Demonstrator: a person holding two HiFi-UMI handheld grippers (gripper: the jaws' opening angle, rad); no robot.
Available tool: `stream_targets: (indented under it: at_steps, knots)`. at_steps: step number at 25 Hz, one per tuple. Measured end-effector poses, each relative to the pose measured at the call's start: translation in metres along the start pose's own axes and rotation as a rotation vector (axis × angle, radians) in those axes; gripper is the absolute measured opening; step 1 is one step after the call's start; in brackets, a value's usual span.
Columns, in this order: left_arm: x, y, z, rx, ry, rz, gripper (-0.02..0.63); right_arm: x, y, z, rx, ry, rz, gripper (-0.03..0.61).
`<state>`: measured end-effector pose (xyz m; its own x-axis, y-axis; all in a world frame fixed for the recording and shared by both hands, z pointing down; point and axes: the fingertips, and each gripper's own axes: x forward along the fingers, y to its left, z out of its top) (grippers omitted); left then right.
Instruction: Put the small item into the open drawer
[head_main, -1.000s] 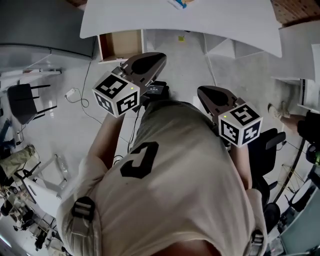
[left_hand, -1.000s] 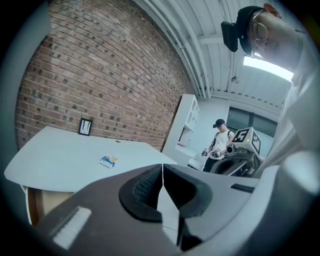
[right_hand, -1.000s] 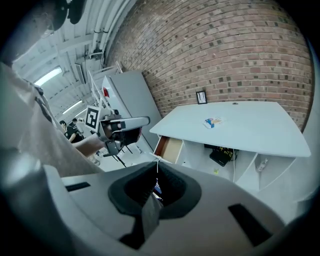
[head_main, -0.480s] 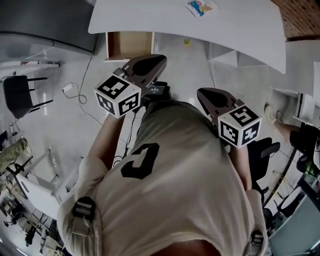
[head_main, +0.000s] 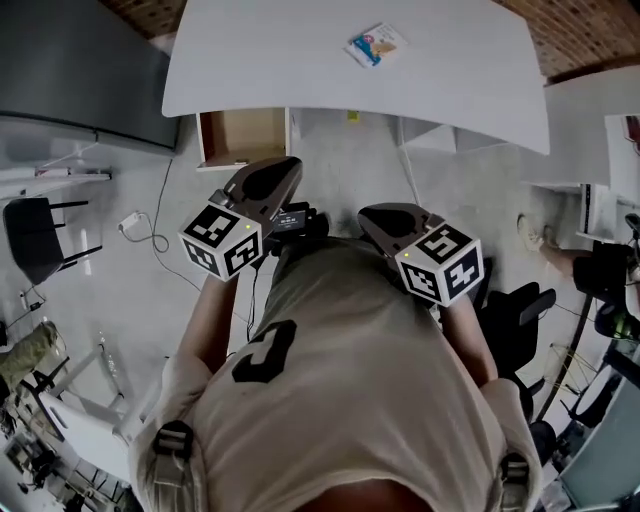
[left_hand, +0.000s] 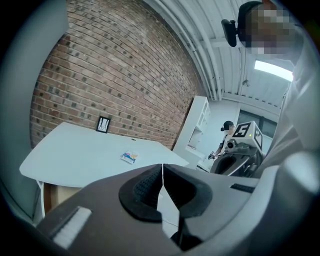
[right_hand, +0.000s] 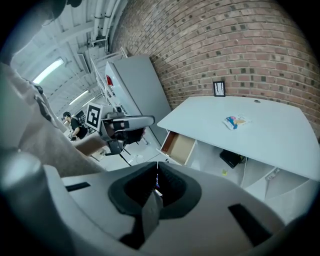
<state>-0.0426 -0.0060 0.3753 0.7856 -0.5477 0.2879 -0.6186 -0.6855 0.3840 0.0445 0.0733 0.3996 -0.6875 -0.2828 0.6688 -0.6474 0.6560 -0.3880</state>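
Small flat packet (head_main: 376, 44), white w/ blue edge & colourful print, lies on white table (head_main: 270, 60), well apart from open drawer (head_main: 243, 138) under its left end. Left gripper (left_hand: 162, 166) & right gripper (right_hand: 157, 165): jaws together, nothing between.

Head view: jaw tips of left gripper (head_main: 272, 172) & right gripper (head_main: 383, 214) hidden under their own dark shells. Person's beige-shirted back (head_main: 340, 390) blocks much of the floor. Rear of the open light-brown wooden drawer (head_main: 243, 138) sits under the white table top (head_main: 300, 60), so inside only partly seen. Table's far edge cut by pic's top. Print on the small colourful flat packet (head_main: 376, 44) too small to read. A tiny yellow bit (head_main: 352, 117) on floor: can't tell what. Left gripper view: drawer nearly all behind gripper body. Right gripper view: black box (right_hand: 231, 158) under table, unidentifiable.
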Motion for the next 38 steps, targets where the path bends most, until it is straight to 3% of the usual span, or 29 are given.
stream_targets:
  at_steps: [15, 27, 33, 38]
  knots:
    - [0.097, -0.053, 0.019, 0.051, 0.072, 0.022, 0.009, -0.052, -0.086, 0.010, 0.012, -0.078, 0.079, 0.006]
    - [0.181, -0.091, 0.029, 0.085, 0.132, 0.027, 0.009, -0.111, -0.166, -0.001, 0.056, -0.134, 0.074, 0.006]
    - [0.213, -0.104, 0.030, 0.082, 0.134, 0.062, 0.009, -0.128, -0.198, -0.003, 0.029, -0.131, 0.098, 0.006]
    - [0.226, -0.112, 0.031, 0.075, 0.133, 0.136, 0.009, -0.136, -0.215, -0.008, 0.008, -0.116, 0.166, 0.006]
